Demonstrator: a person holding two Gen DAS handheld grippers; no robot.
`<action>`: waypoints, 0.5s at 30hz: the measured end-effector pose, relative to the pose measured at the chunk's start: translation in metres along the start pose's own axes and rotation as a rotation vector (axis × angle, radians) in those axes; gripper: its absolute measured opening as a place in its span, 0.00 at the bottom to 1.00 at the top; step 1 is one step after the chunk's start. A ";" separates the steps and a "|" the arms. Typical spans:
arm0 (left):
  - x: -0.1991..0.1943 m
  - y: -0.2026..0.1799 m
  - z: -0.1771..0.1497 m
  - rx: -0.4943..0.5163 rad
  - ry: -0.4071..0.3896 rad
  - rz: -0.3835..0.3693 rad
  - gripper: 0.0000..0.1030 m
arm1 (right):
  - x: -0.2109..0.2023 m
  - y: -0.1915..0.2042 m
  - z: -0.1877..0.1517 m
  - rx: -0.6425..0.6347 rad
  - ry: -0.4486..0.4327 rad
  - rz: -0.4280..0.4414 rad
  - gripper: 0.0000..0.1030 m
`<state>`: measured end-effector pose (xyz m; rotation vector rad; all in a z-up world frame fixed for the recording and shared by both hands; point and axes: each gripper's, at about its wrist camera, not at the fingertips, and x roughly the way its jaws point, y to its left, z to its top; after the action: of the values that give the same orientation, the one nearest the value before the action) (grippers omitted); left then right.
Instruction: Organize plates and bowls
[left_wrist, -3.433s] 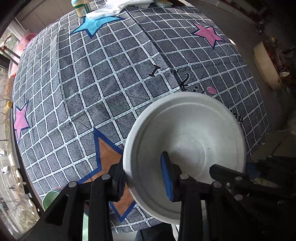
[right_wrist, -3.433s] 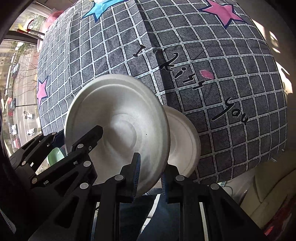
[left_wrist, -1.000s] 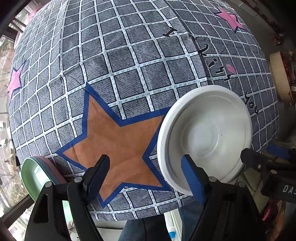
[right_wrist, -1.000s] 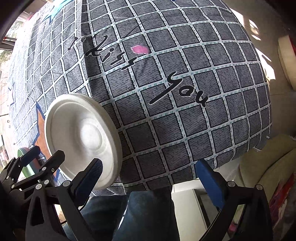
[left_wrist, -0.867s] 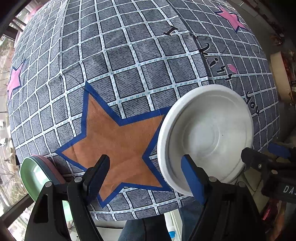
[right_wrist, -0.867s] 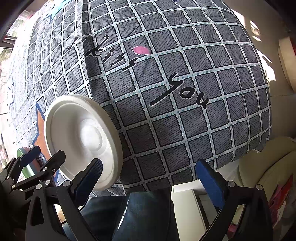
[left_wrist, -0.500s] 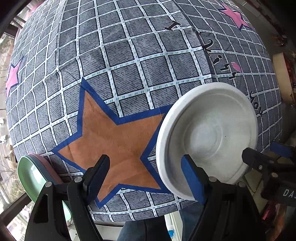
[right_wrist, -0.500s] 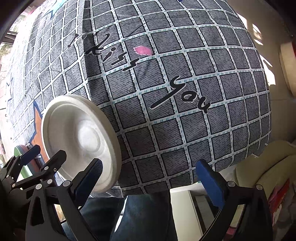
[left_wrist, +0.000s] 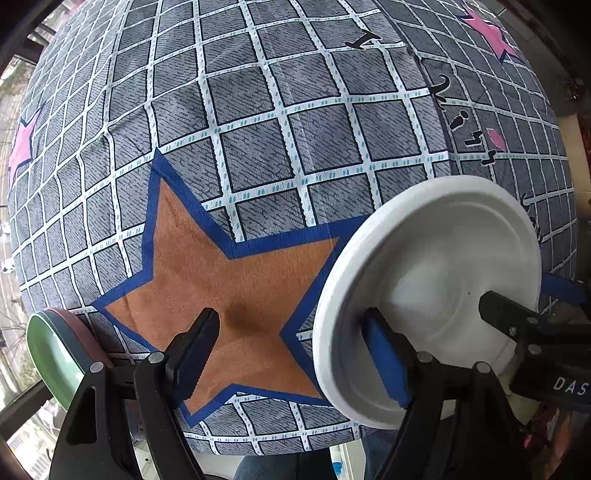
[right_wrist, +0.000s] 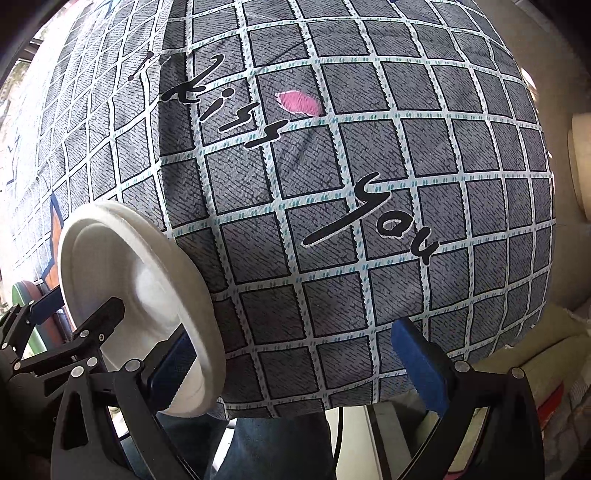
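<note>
A stack of white paper bowls (left_wrist: 428, 295) rests on the tablecloth near the front edge; it also shows at the left of the right wrist view (right_wrist: 136, 295). My left gripper (left_wrist: 291, 354) is open and empty, its right finger reaching over the bowl's rim. My right gripper (right_wrist: 295, 365) is open and empty, its left finger beside the bowl's right rim. A green plate on a pink one (left_wrist: 55, 354) sits at the table's front left corner, left of my left gripper.
The table wears a grey checked cloth (left_wrist: 258, 147) with an orange star (left_wrist: 221, 280) under my left gripper and black lettering (right_wrist: 369, 218). The front table edge is close below both grippers. A person's legs (right_wrist: 277, 443) stand under it.
Earlier both grippers were shut on white bowls held above the table. Now both are open and the bowls rest stacked on the cloth. Over the last second both grippers have moved closer to the table.
</note>
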<state>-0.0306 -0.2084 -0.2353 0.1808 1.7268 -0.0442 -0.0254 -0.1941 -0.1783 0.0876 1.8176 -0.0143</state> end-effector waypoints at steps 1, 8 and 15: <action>0.003 -0.001 0.002 0.000 -0.001 -0.001 0.80 | 0.004 0.003 0.003 -0.009 0.002 0.000 0.98; 0.017 -0.006 0.017 -0.019 0.001 -0.019 0.81 | 0.031 0.020 0.018 -0.025 0.016 0.036 0.98; 0.029 0.000 0.024 -0.034 0.002 -0.031 0.83 | 0.049 0.023 0.038 -0.026 0.035 0.064 0.99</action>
<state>-0.0118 -0.2084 -0.2677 0.1292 1.7315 -0.0371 0.0008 -0.1710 -0.2341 0.1283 1.8482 0.0564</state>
